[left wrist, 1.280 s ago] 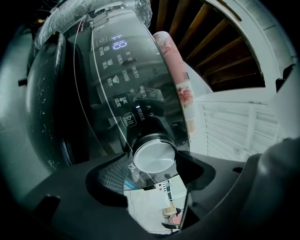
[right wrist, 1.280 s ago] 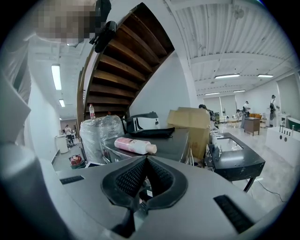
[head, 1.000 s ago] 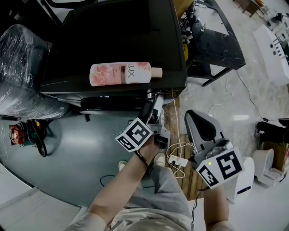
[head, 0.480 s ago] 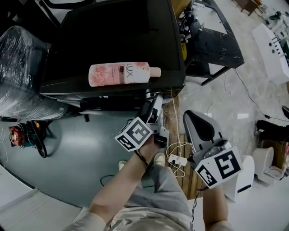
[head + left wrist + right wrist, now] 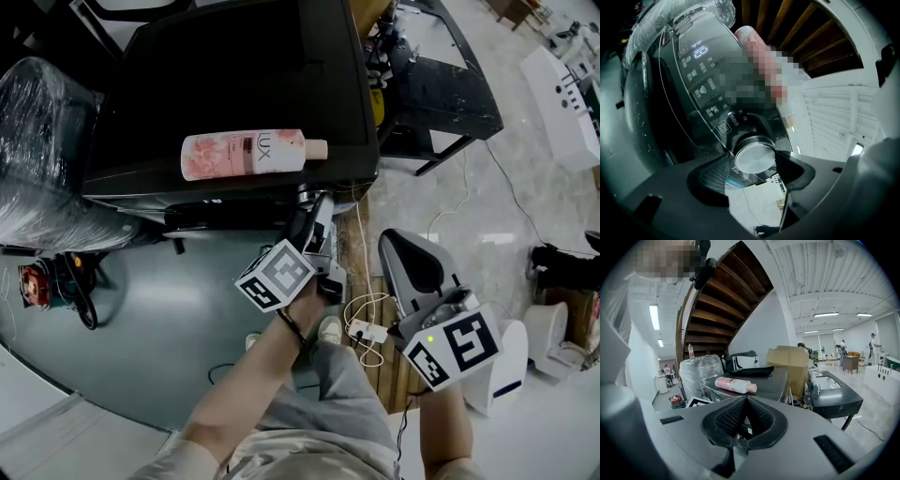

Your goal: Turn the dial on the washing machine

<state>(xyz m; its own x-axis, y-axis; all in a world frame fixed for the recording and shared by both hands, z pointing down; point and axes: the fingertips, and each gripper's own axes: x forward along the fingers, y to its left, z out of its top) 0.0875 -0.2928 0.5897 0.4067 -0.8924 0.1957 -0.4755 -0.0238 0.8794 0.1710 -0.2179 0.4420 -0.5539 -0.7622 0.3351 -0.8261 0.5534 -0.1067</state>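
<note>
Workshop floor, dark washing machine (image 5: 234, 84), pink bottle (image 5: 246, 155) lying on top; left gripper (image 5: 754, 171) clamped round the front-panel dial (image 5: 754, 159), right gripper (image 5: 746, 401) closed, empty, well aside

We find no room left between the left gripper (image 5: 755, 165) jaws: the dial (image 5: 754, 157) fills the gap. At upper centre of the head view a Lux bottle (image 5: 246, 154) lies across the washing machine (image 5: 234, 75) top, free surface around it; a white power strip (image 5: 367, 333) and cables clutter the floor below
</note>
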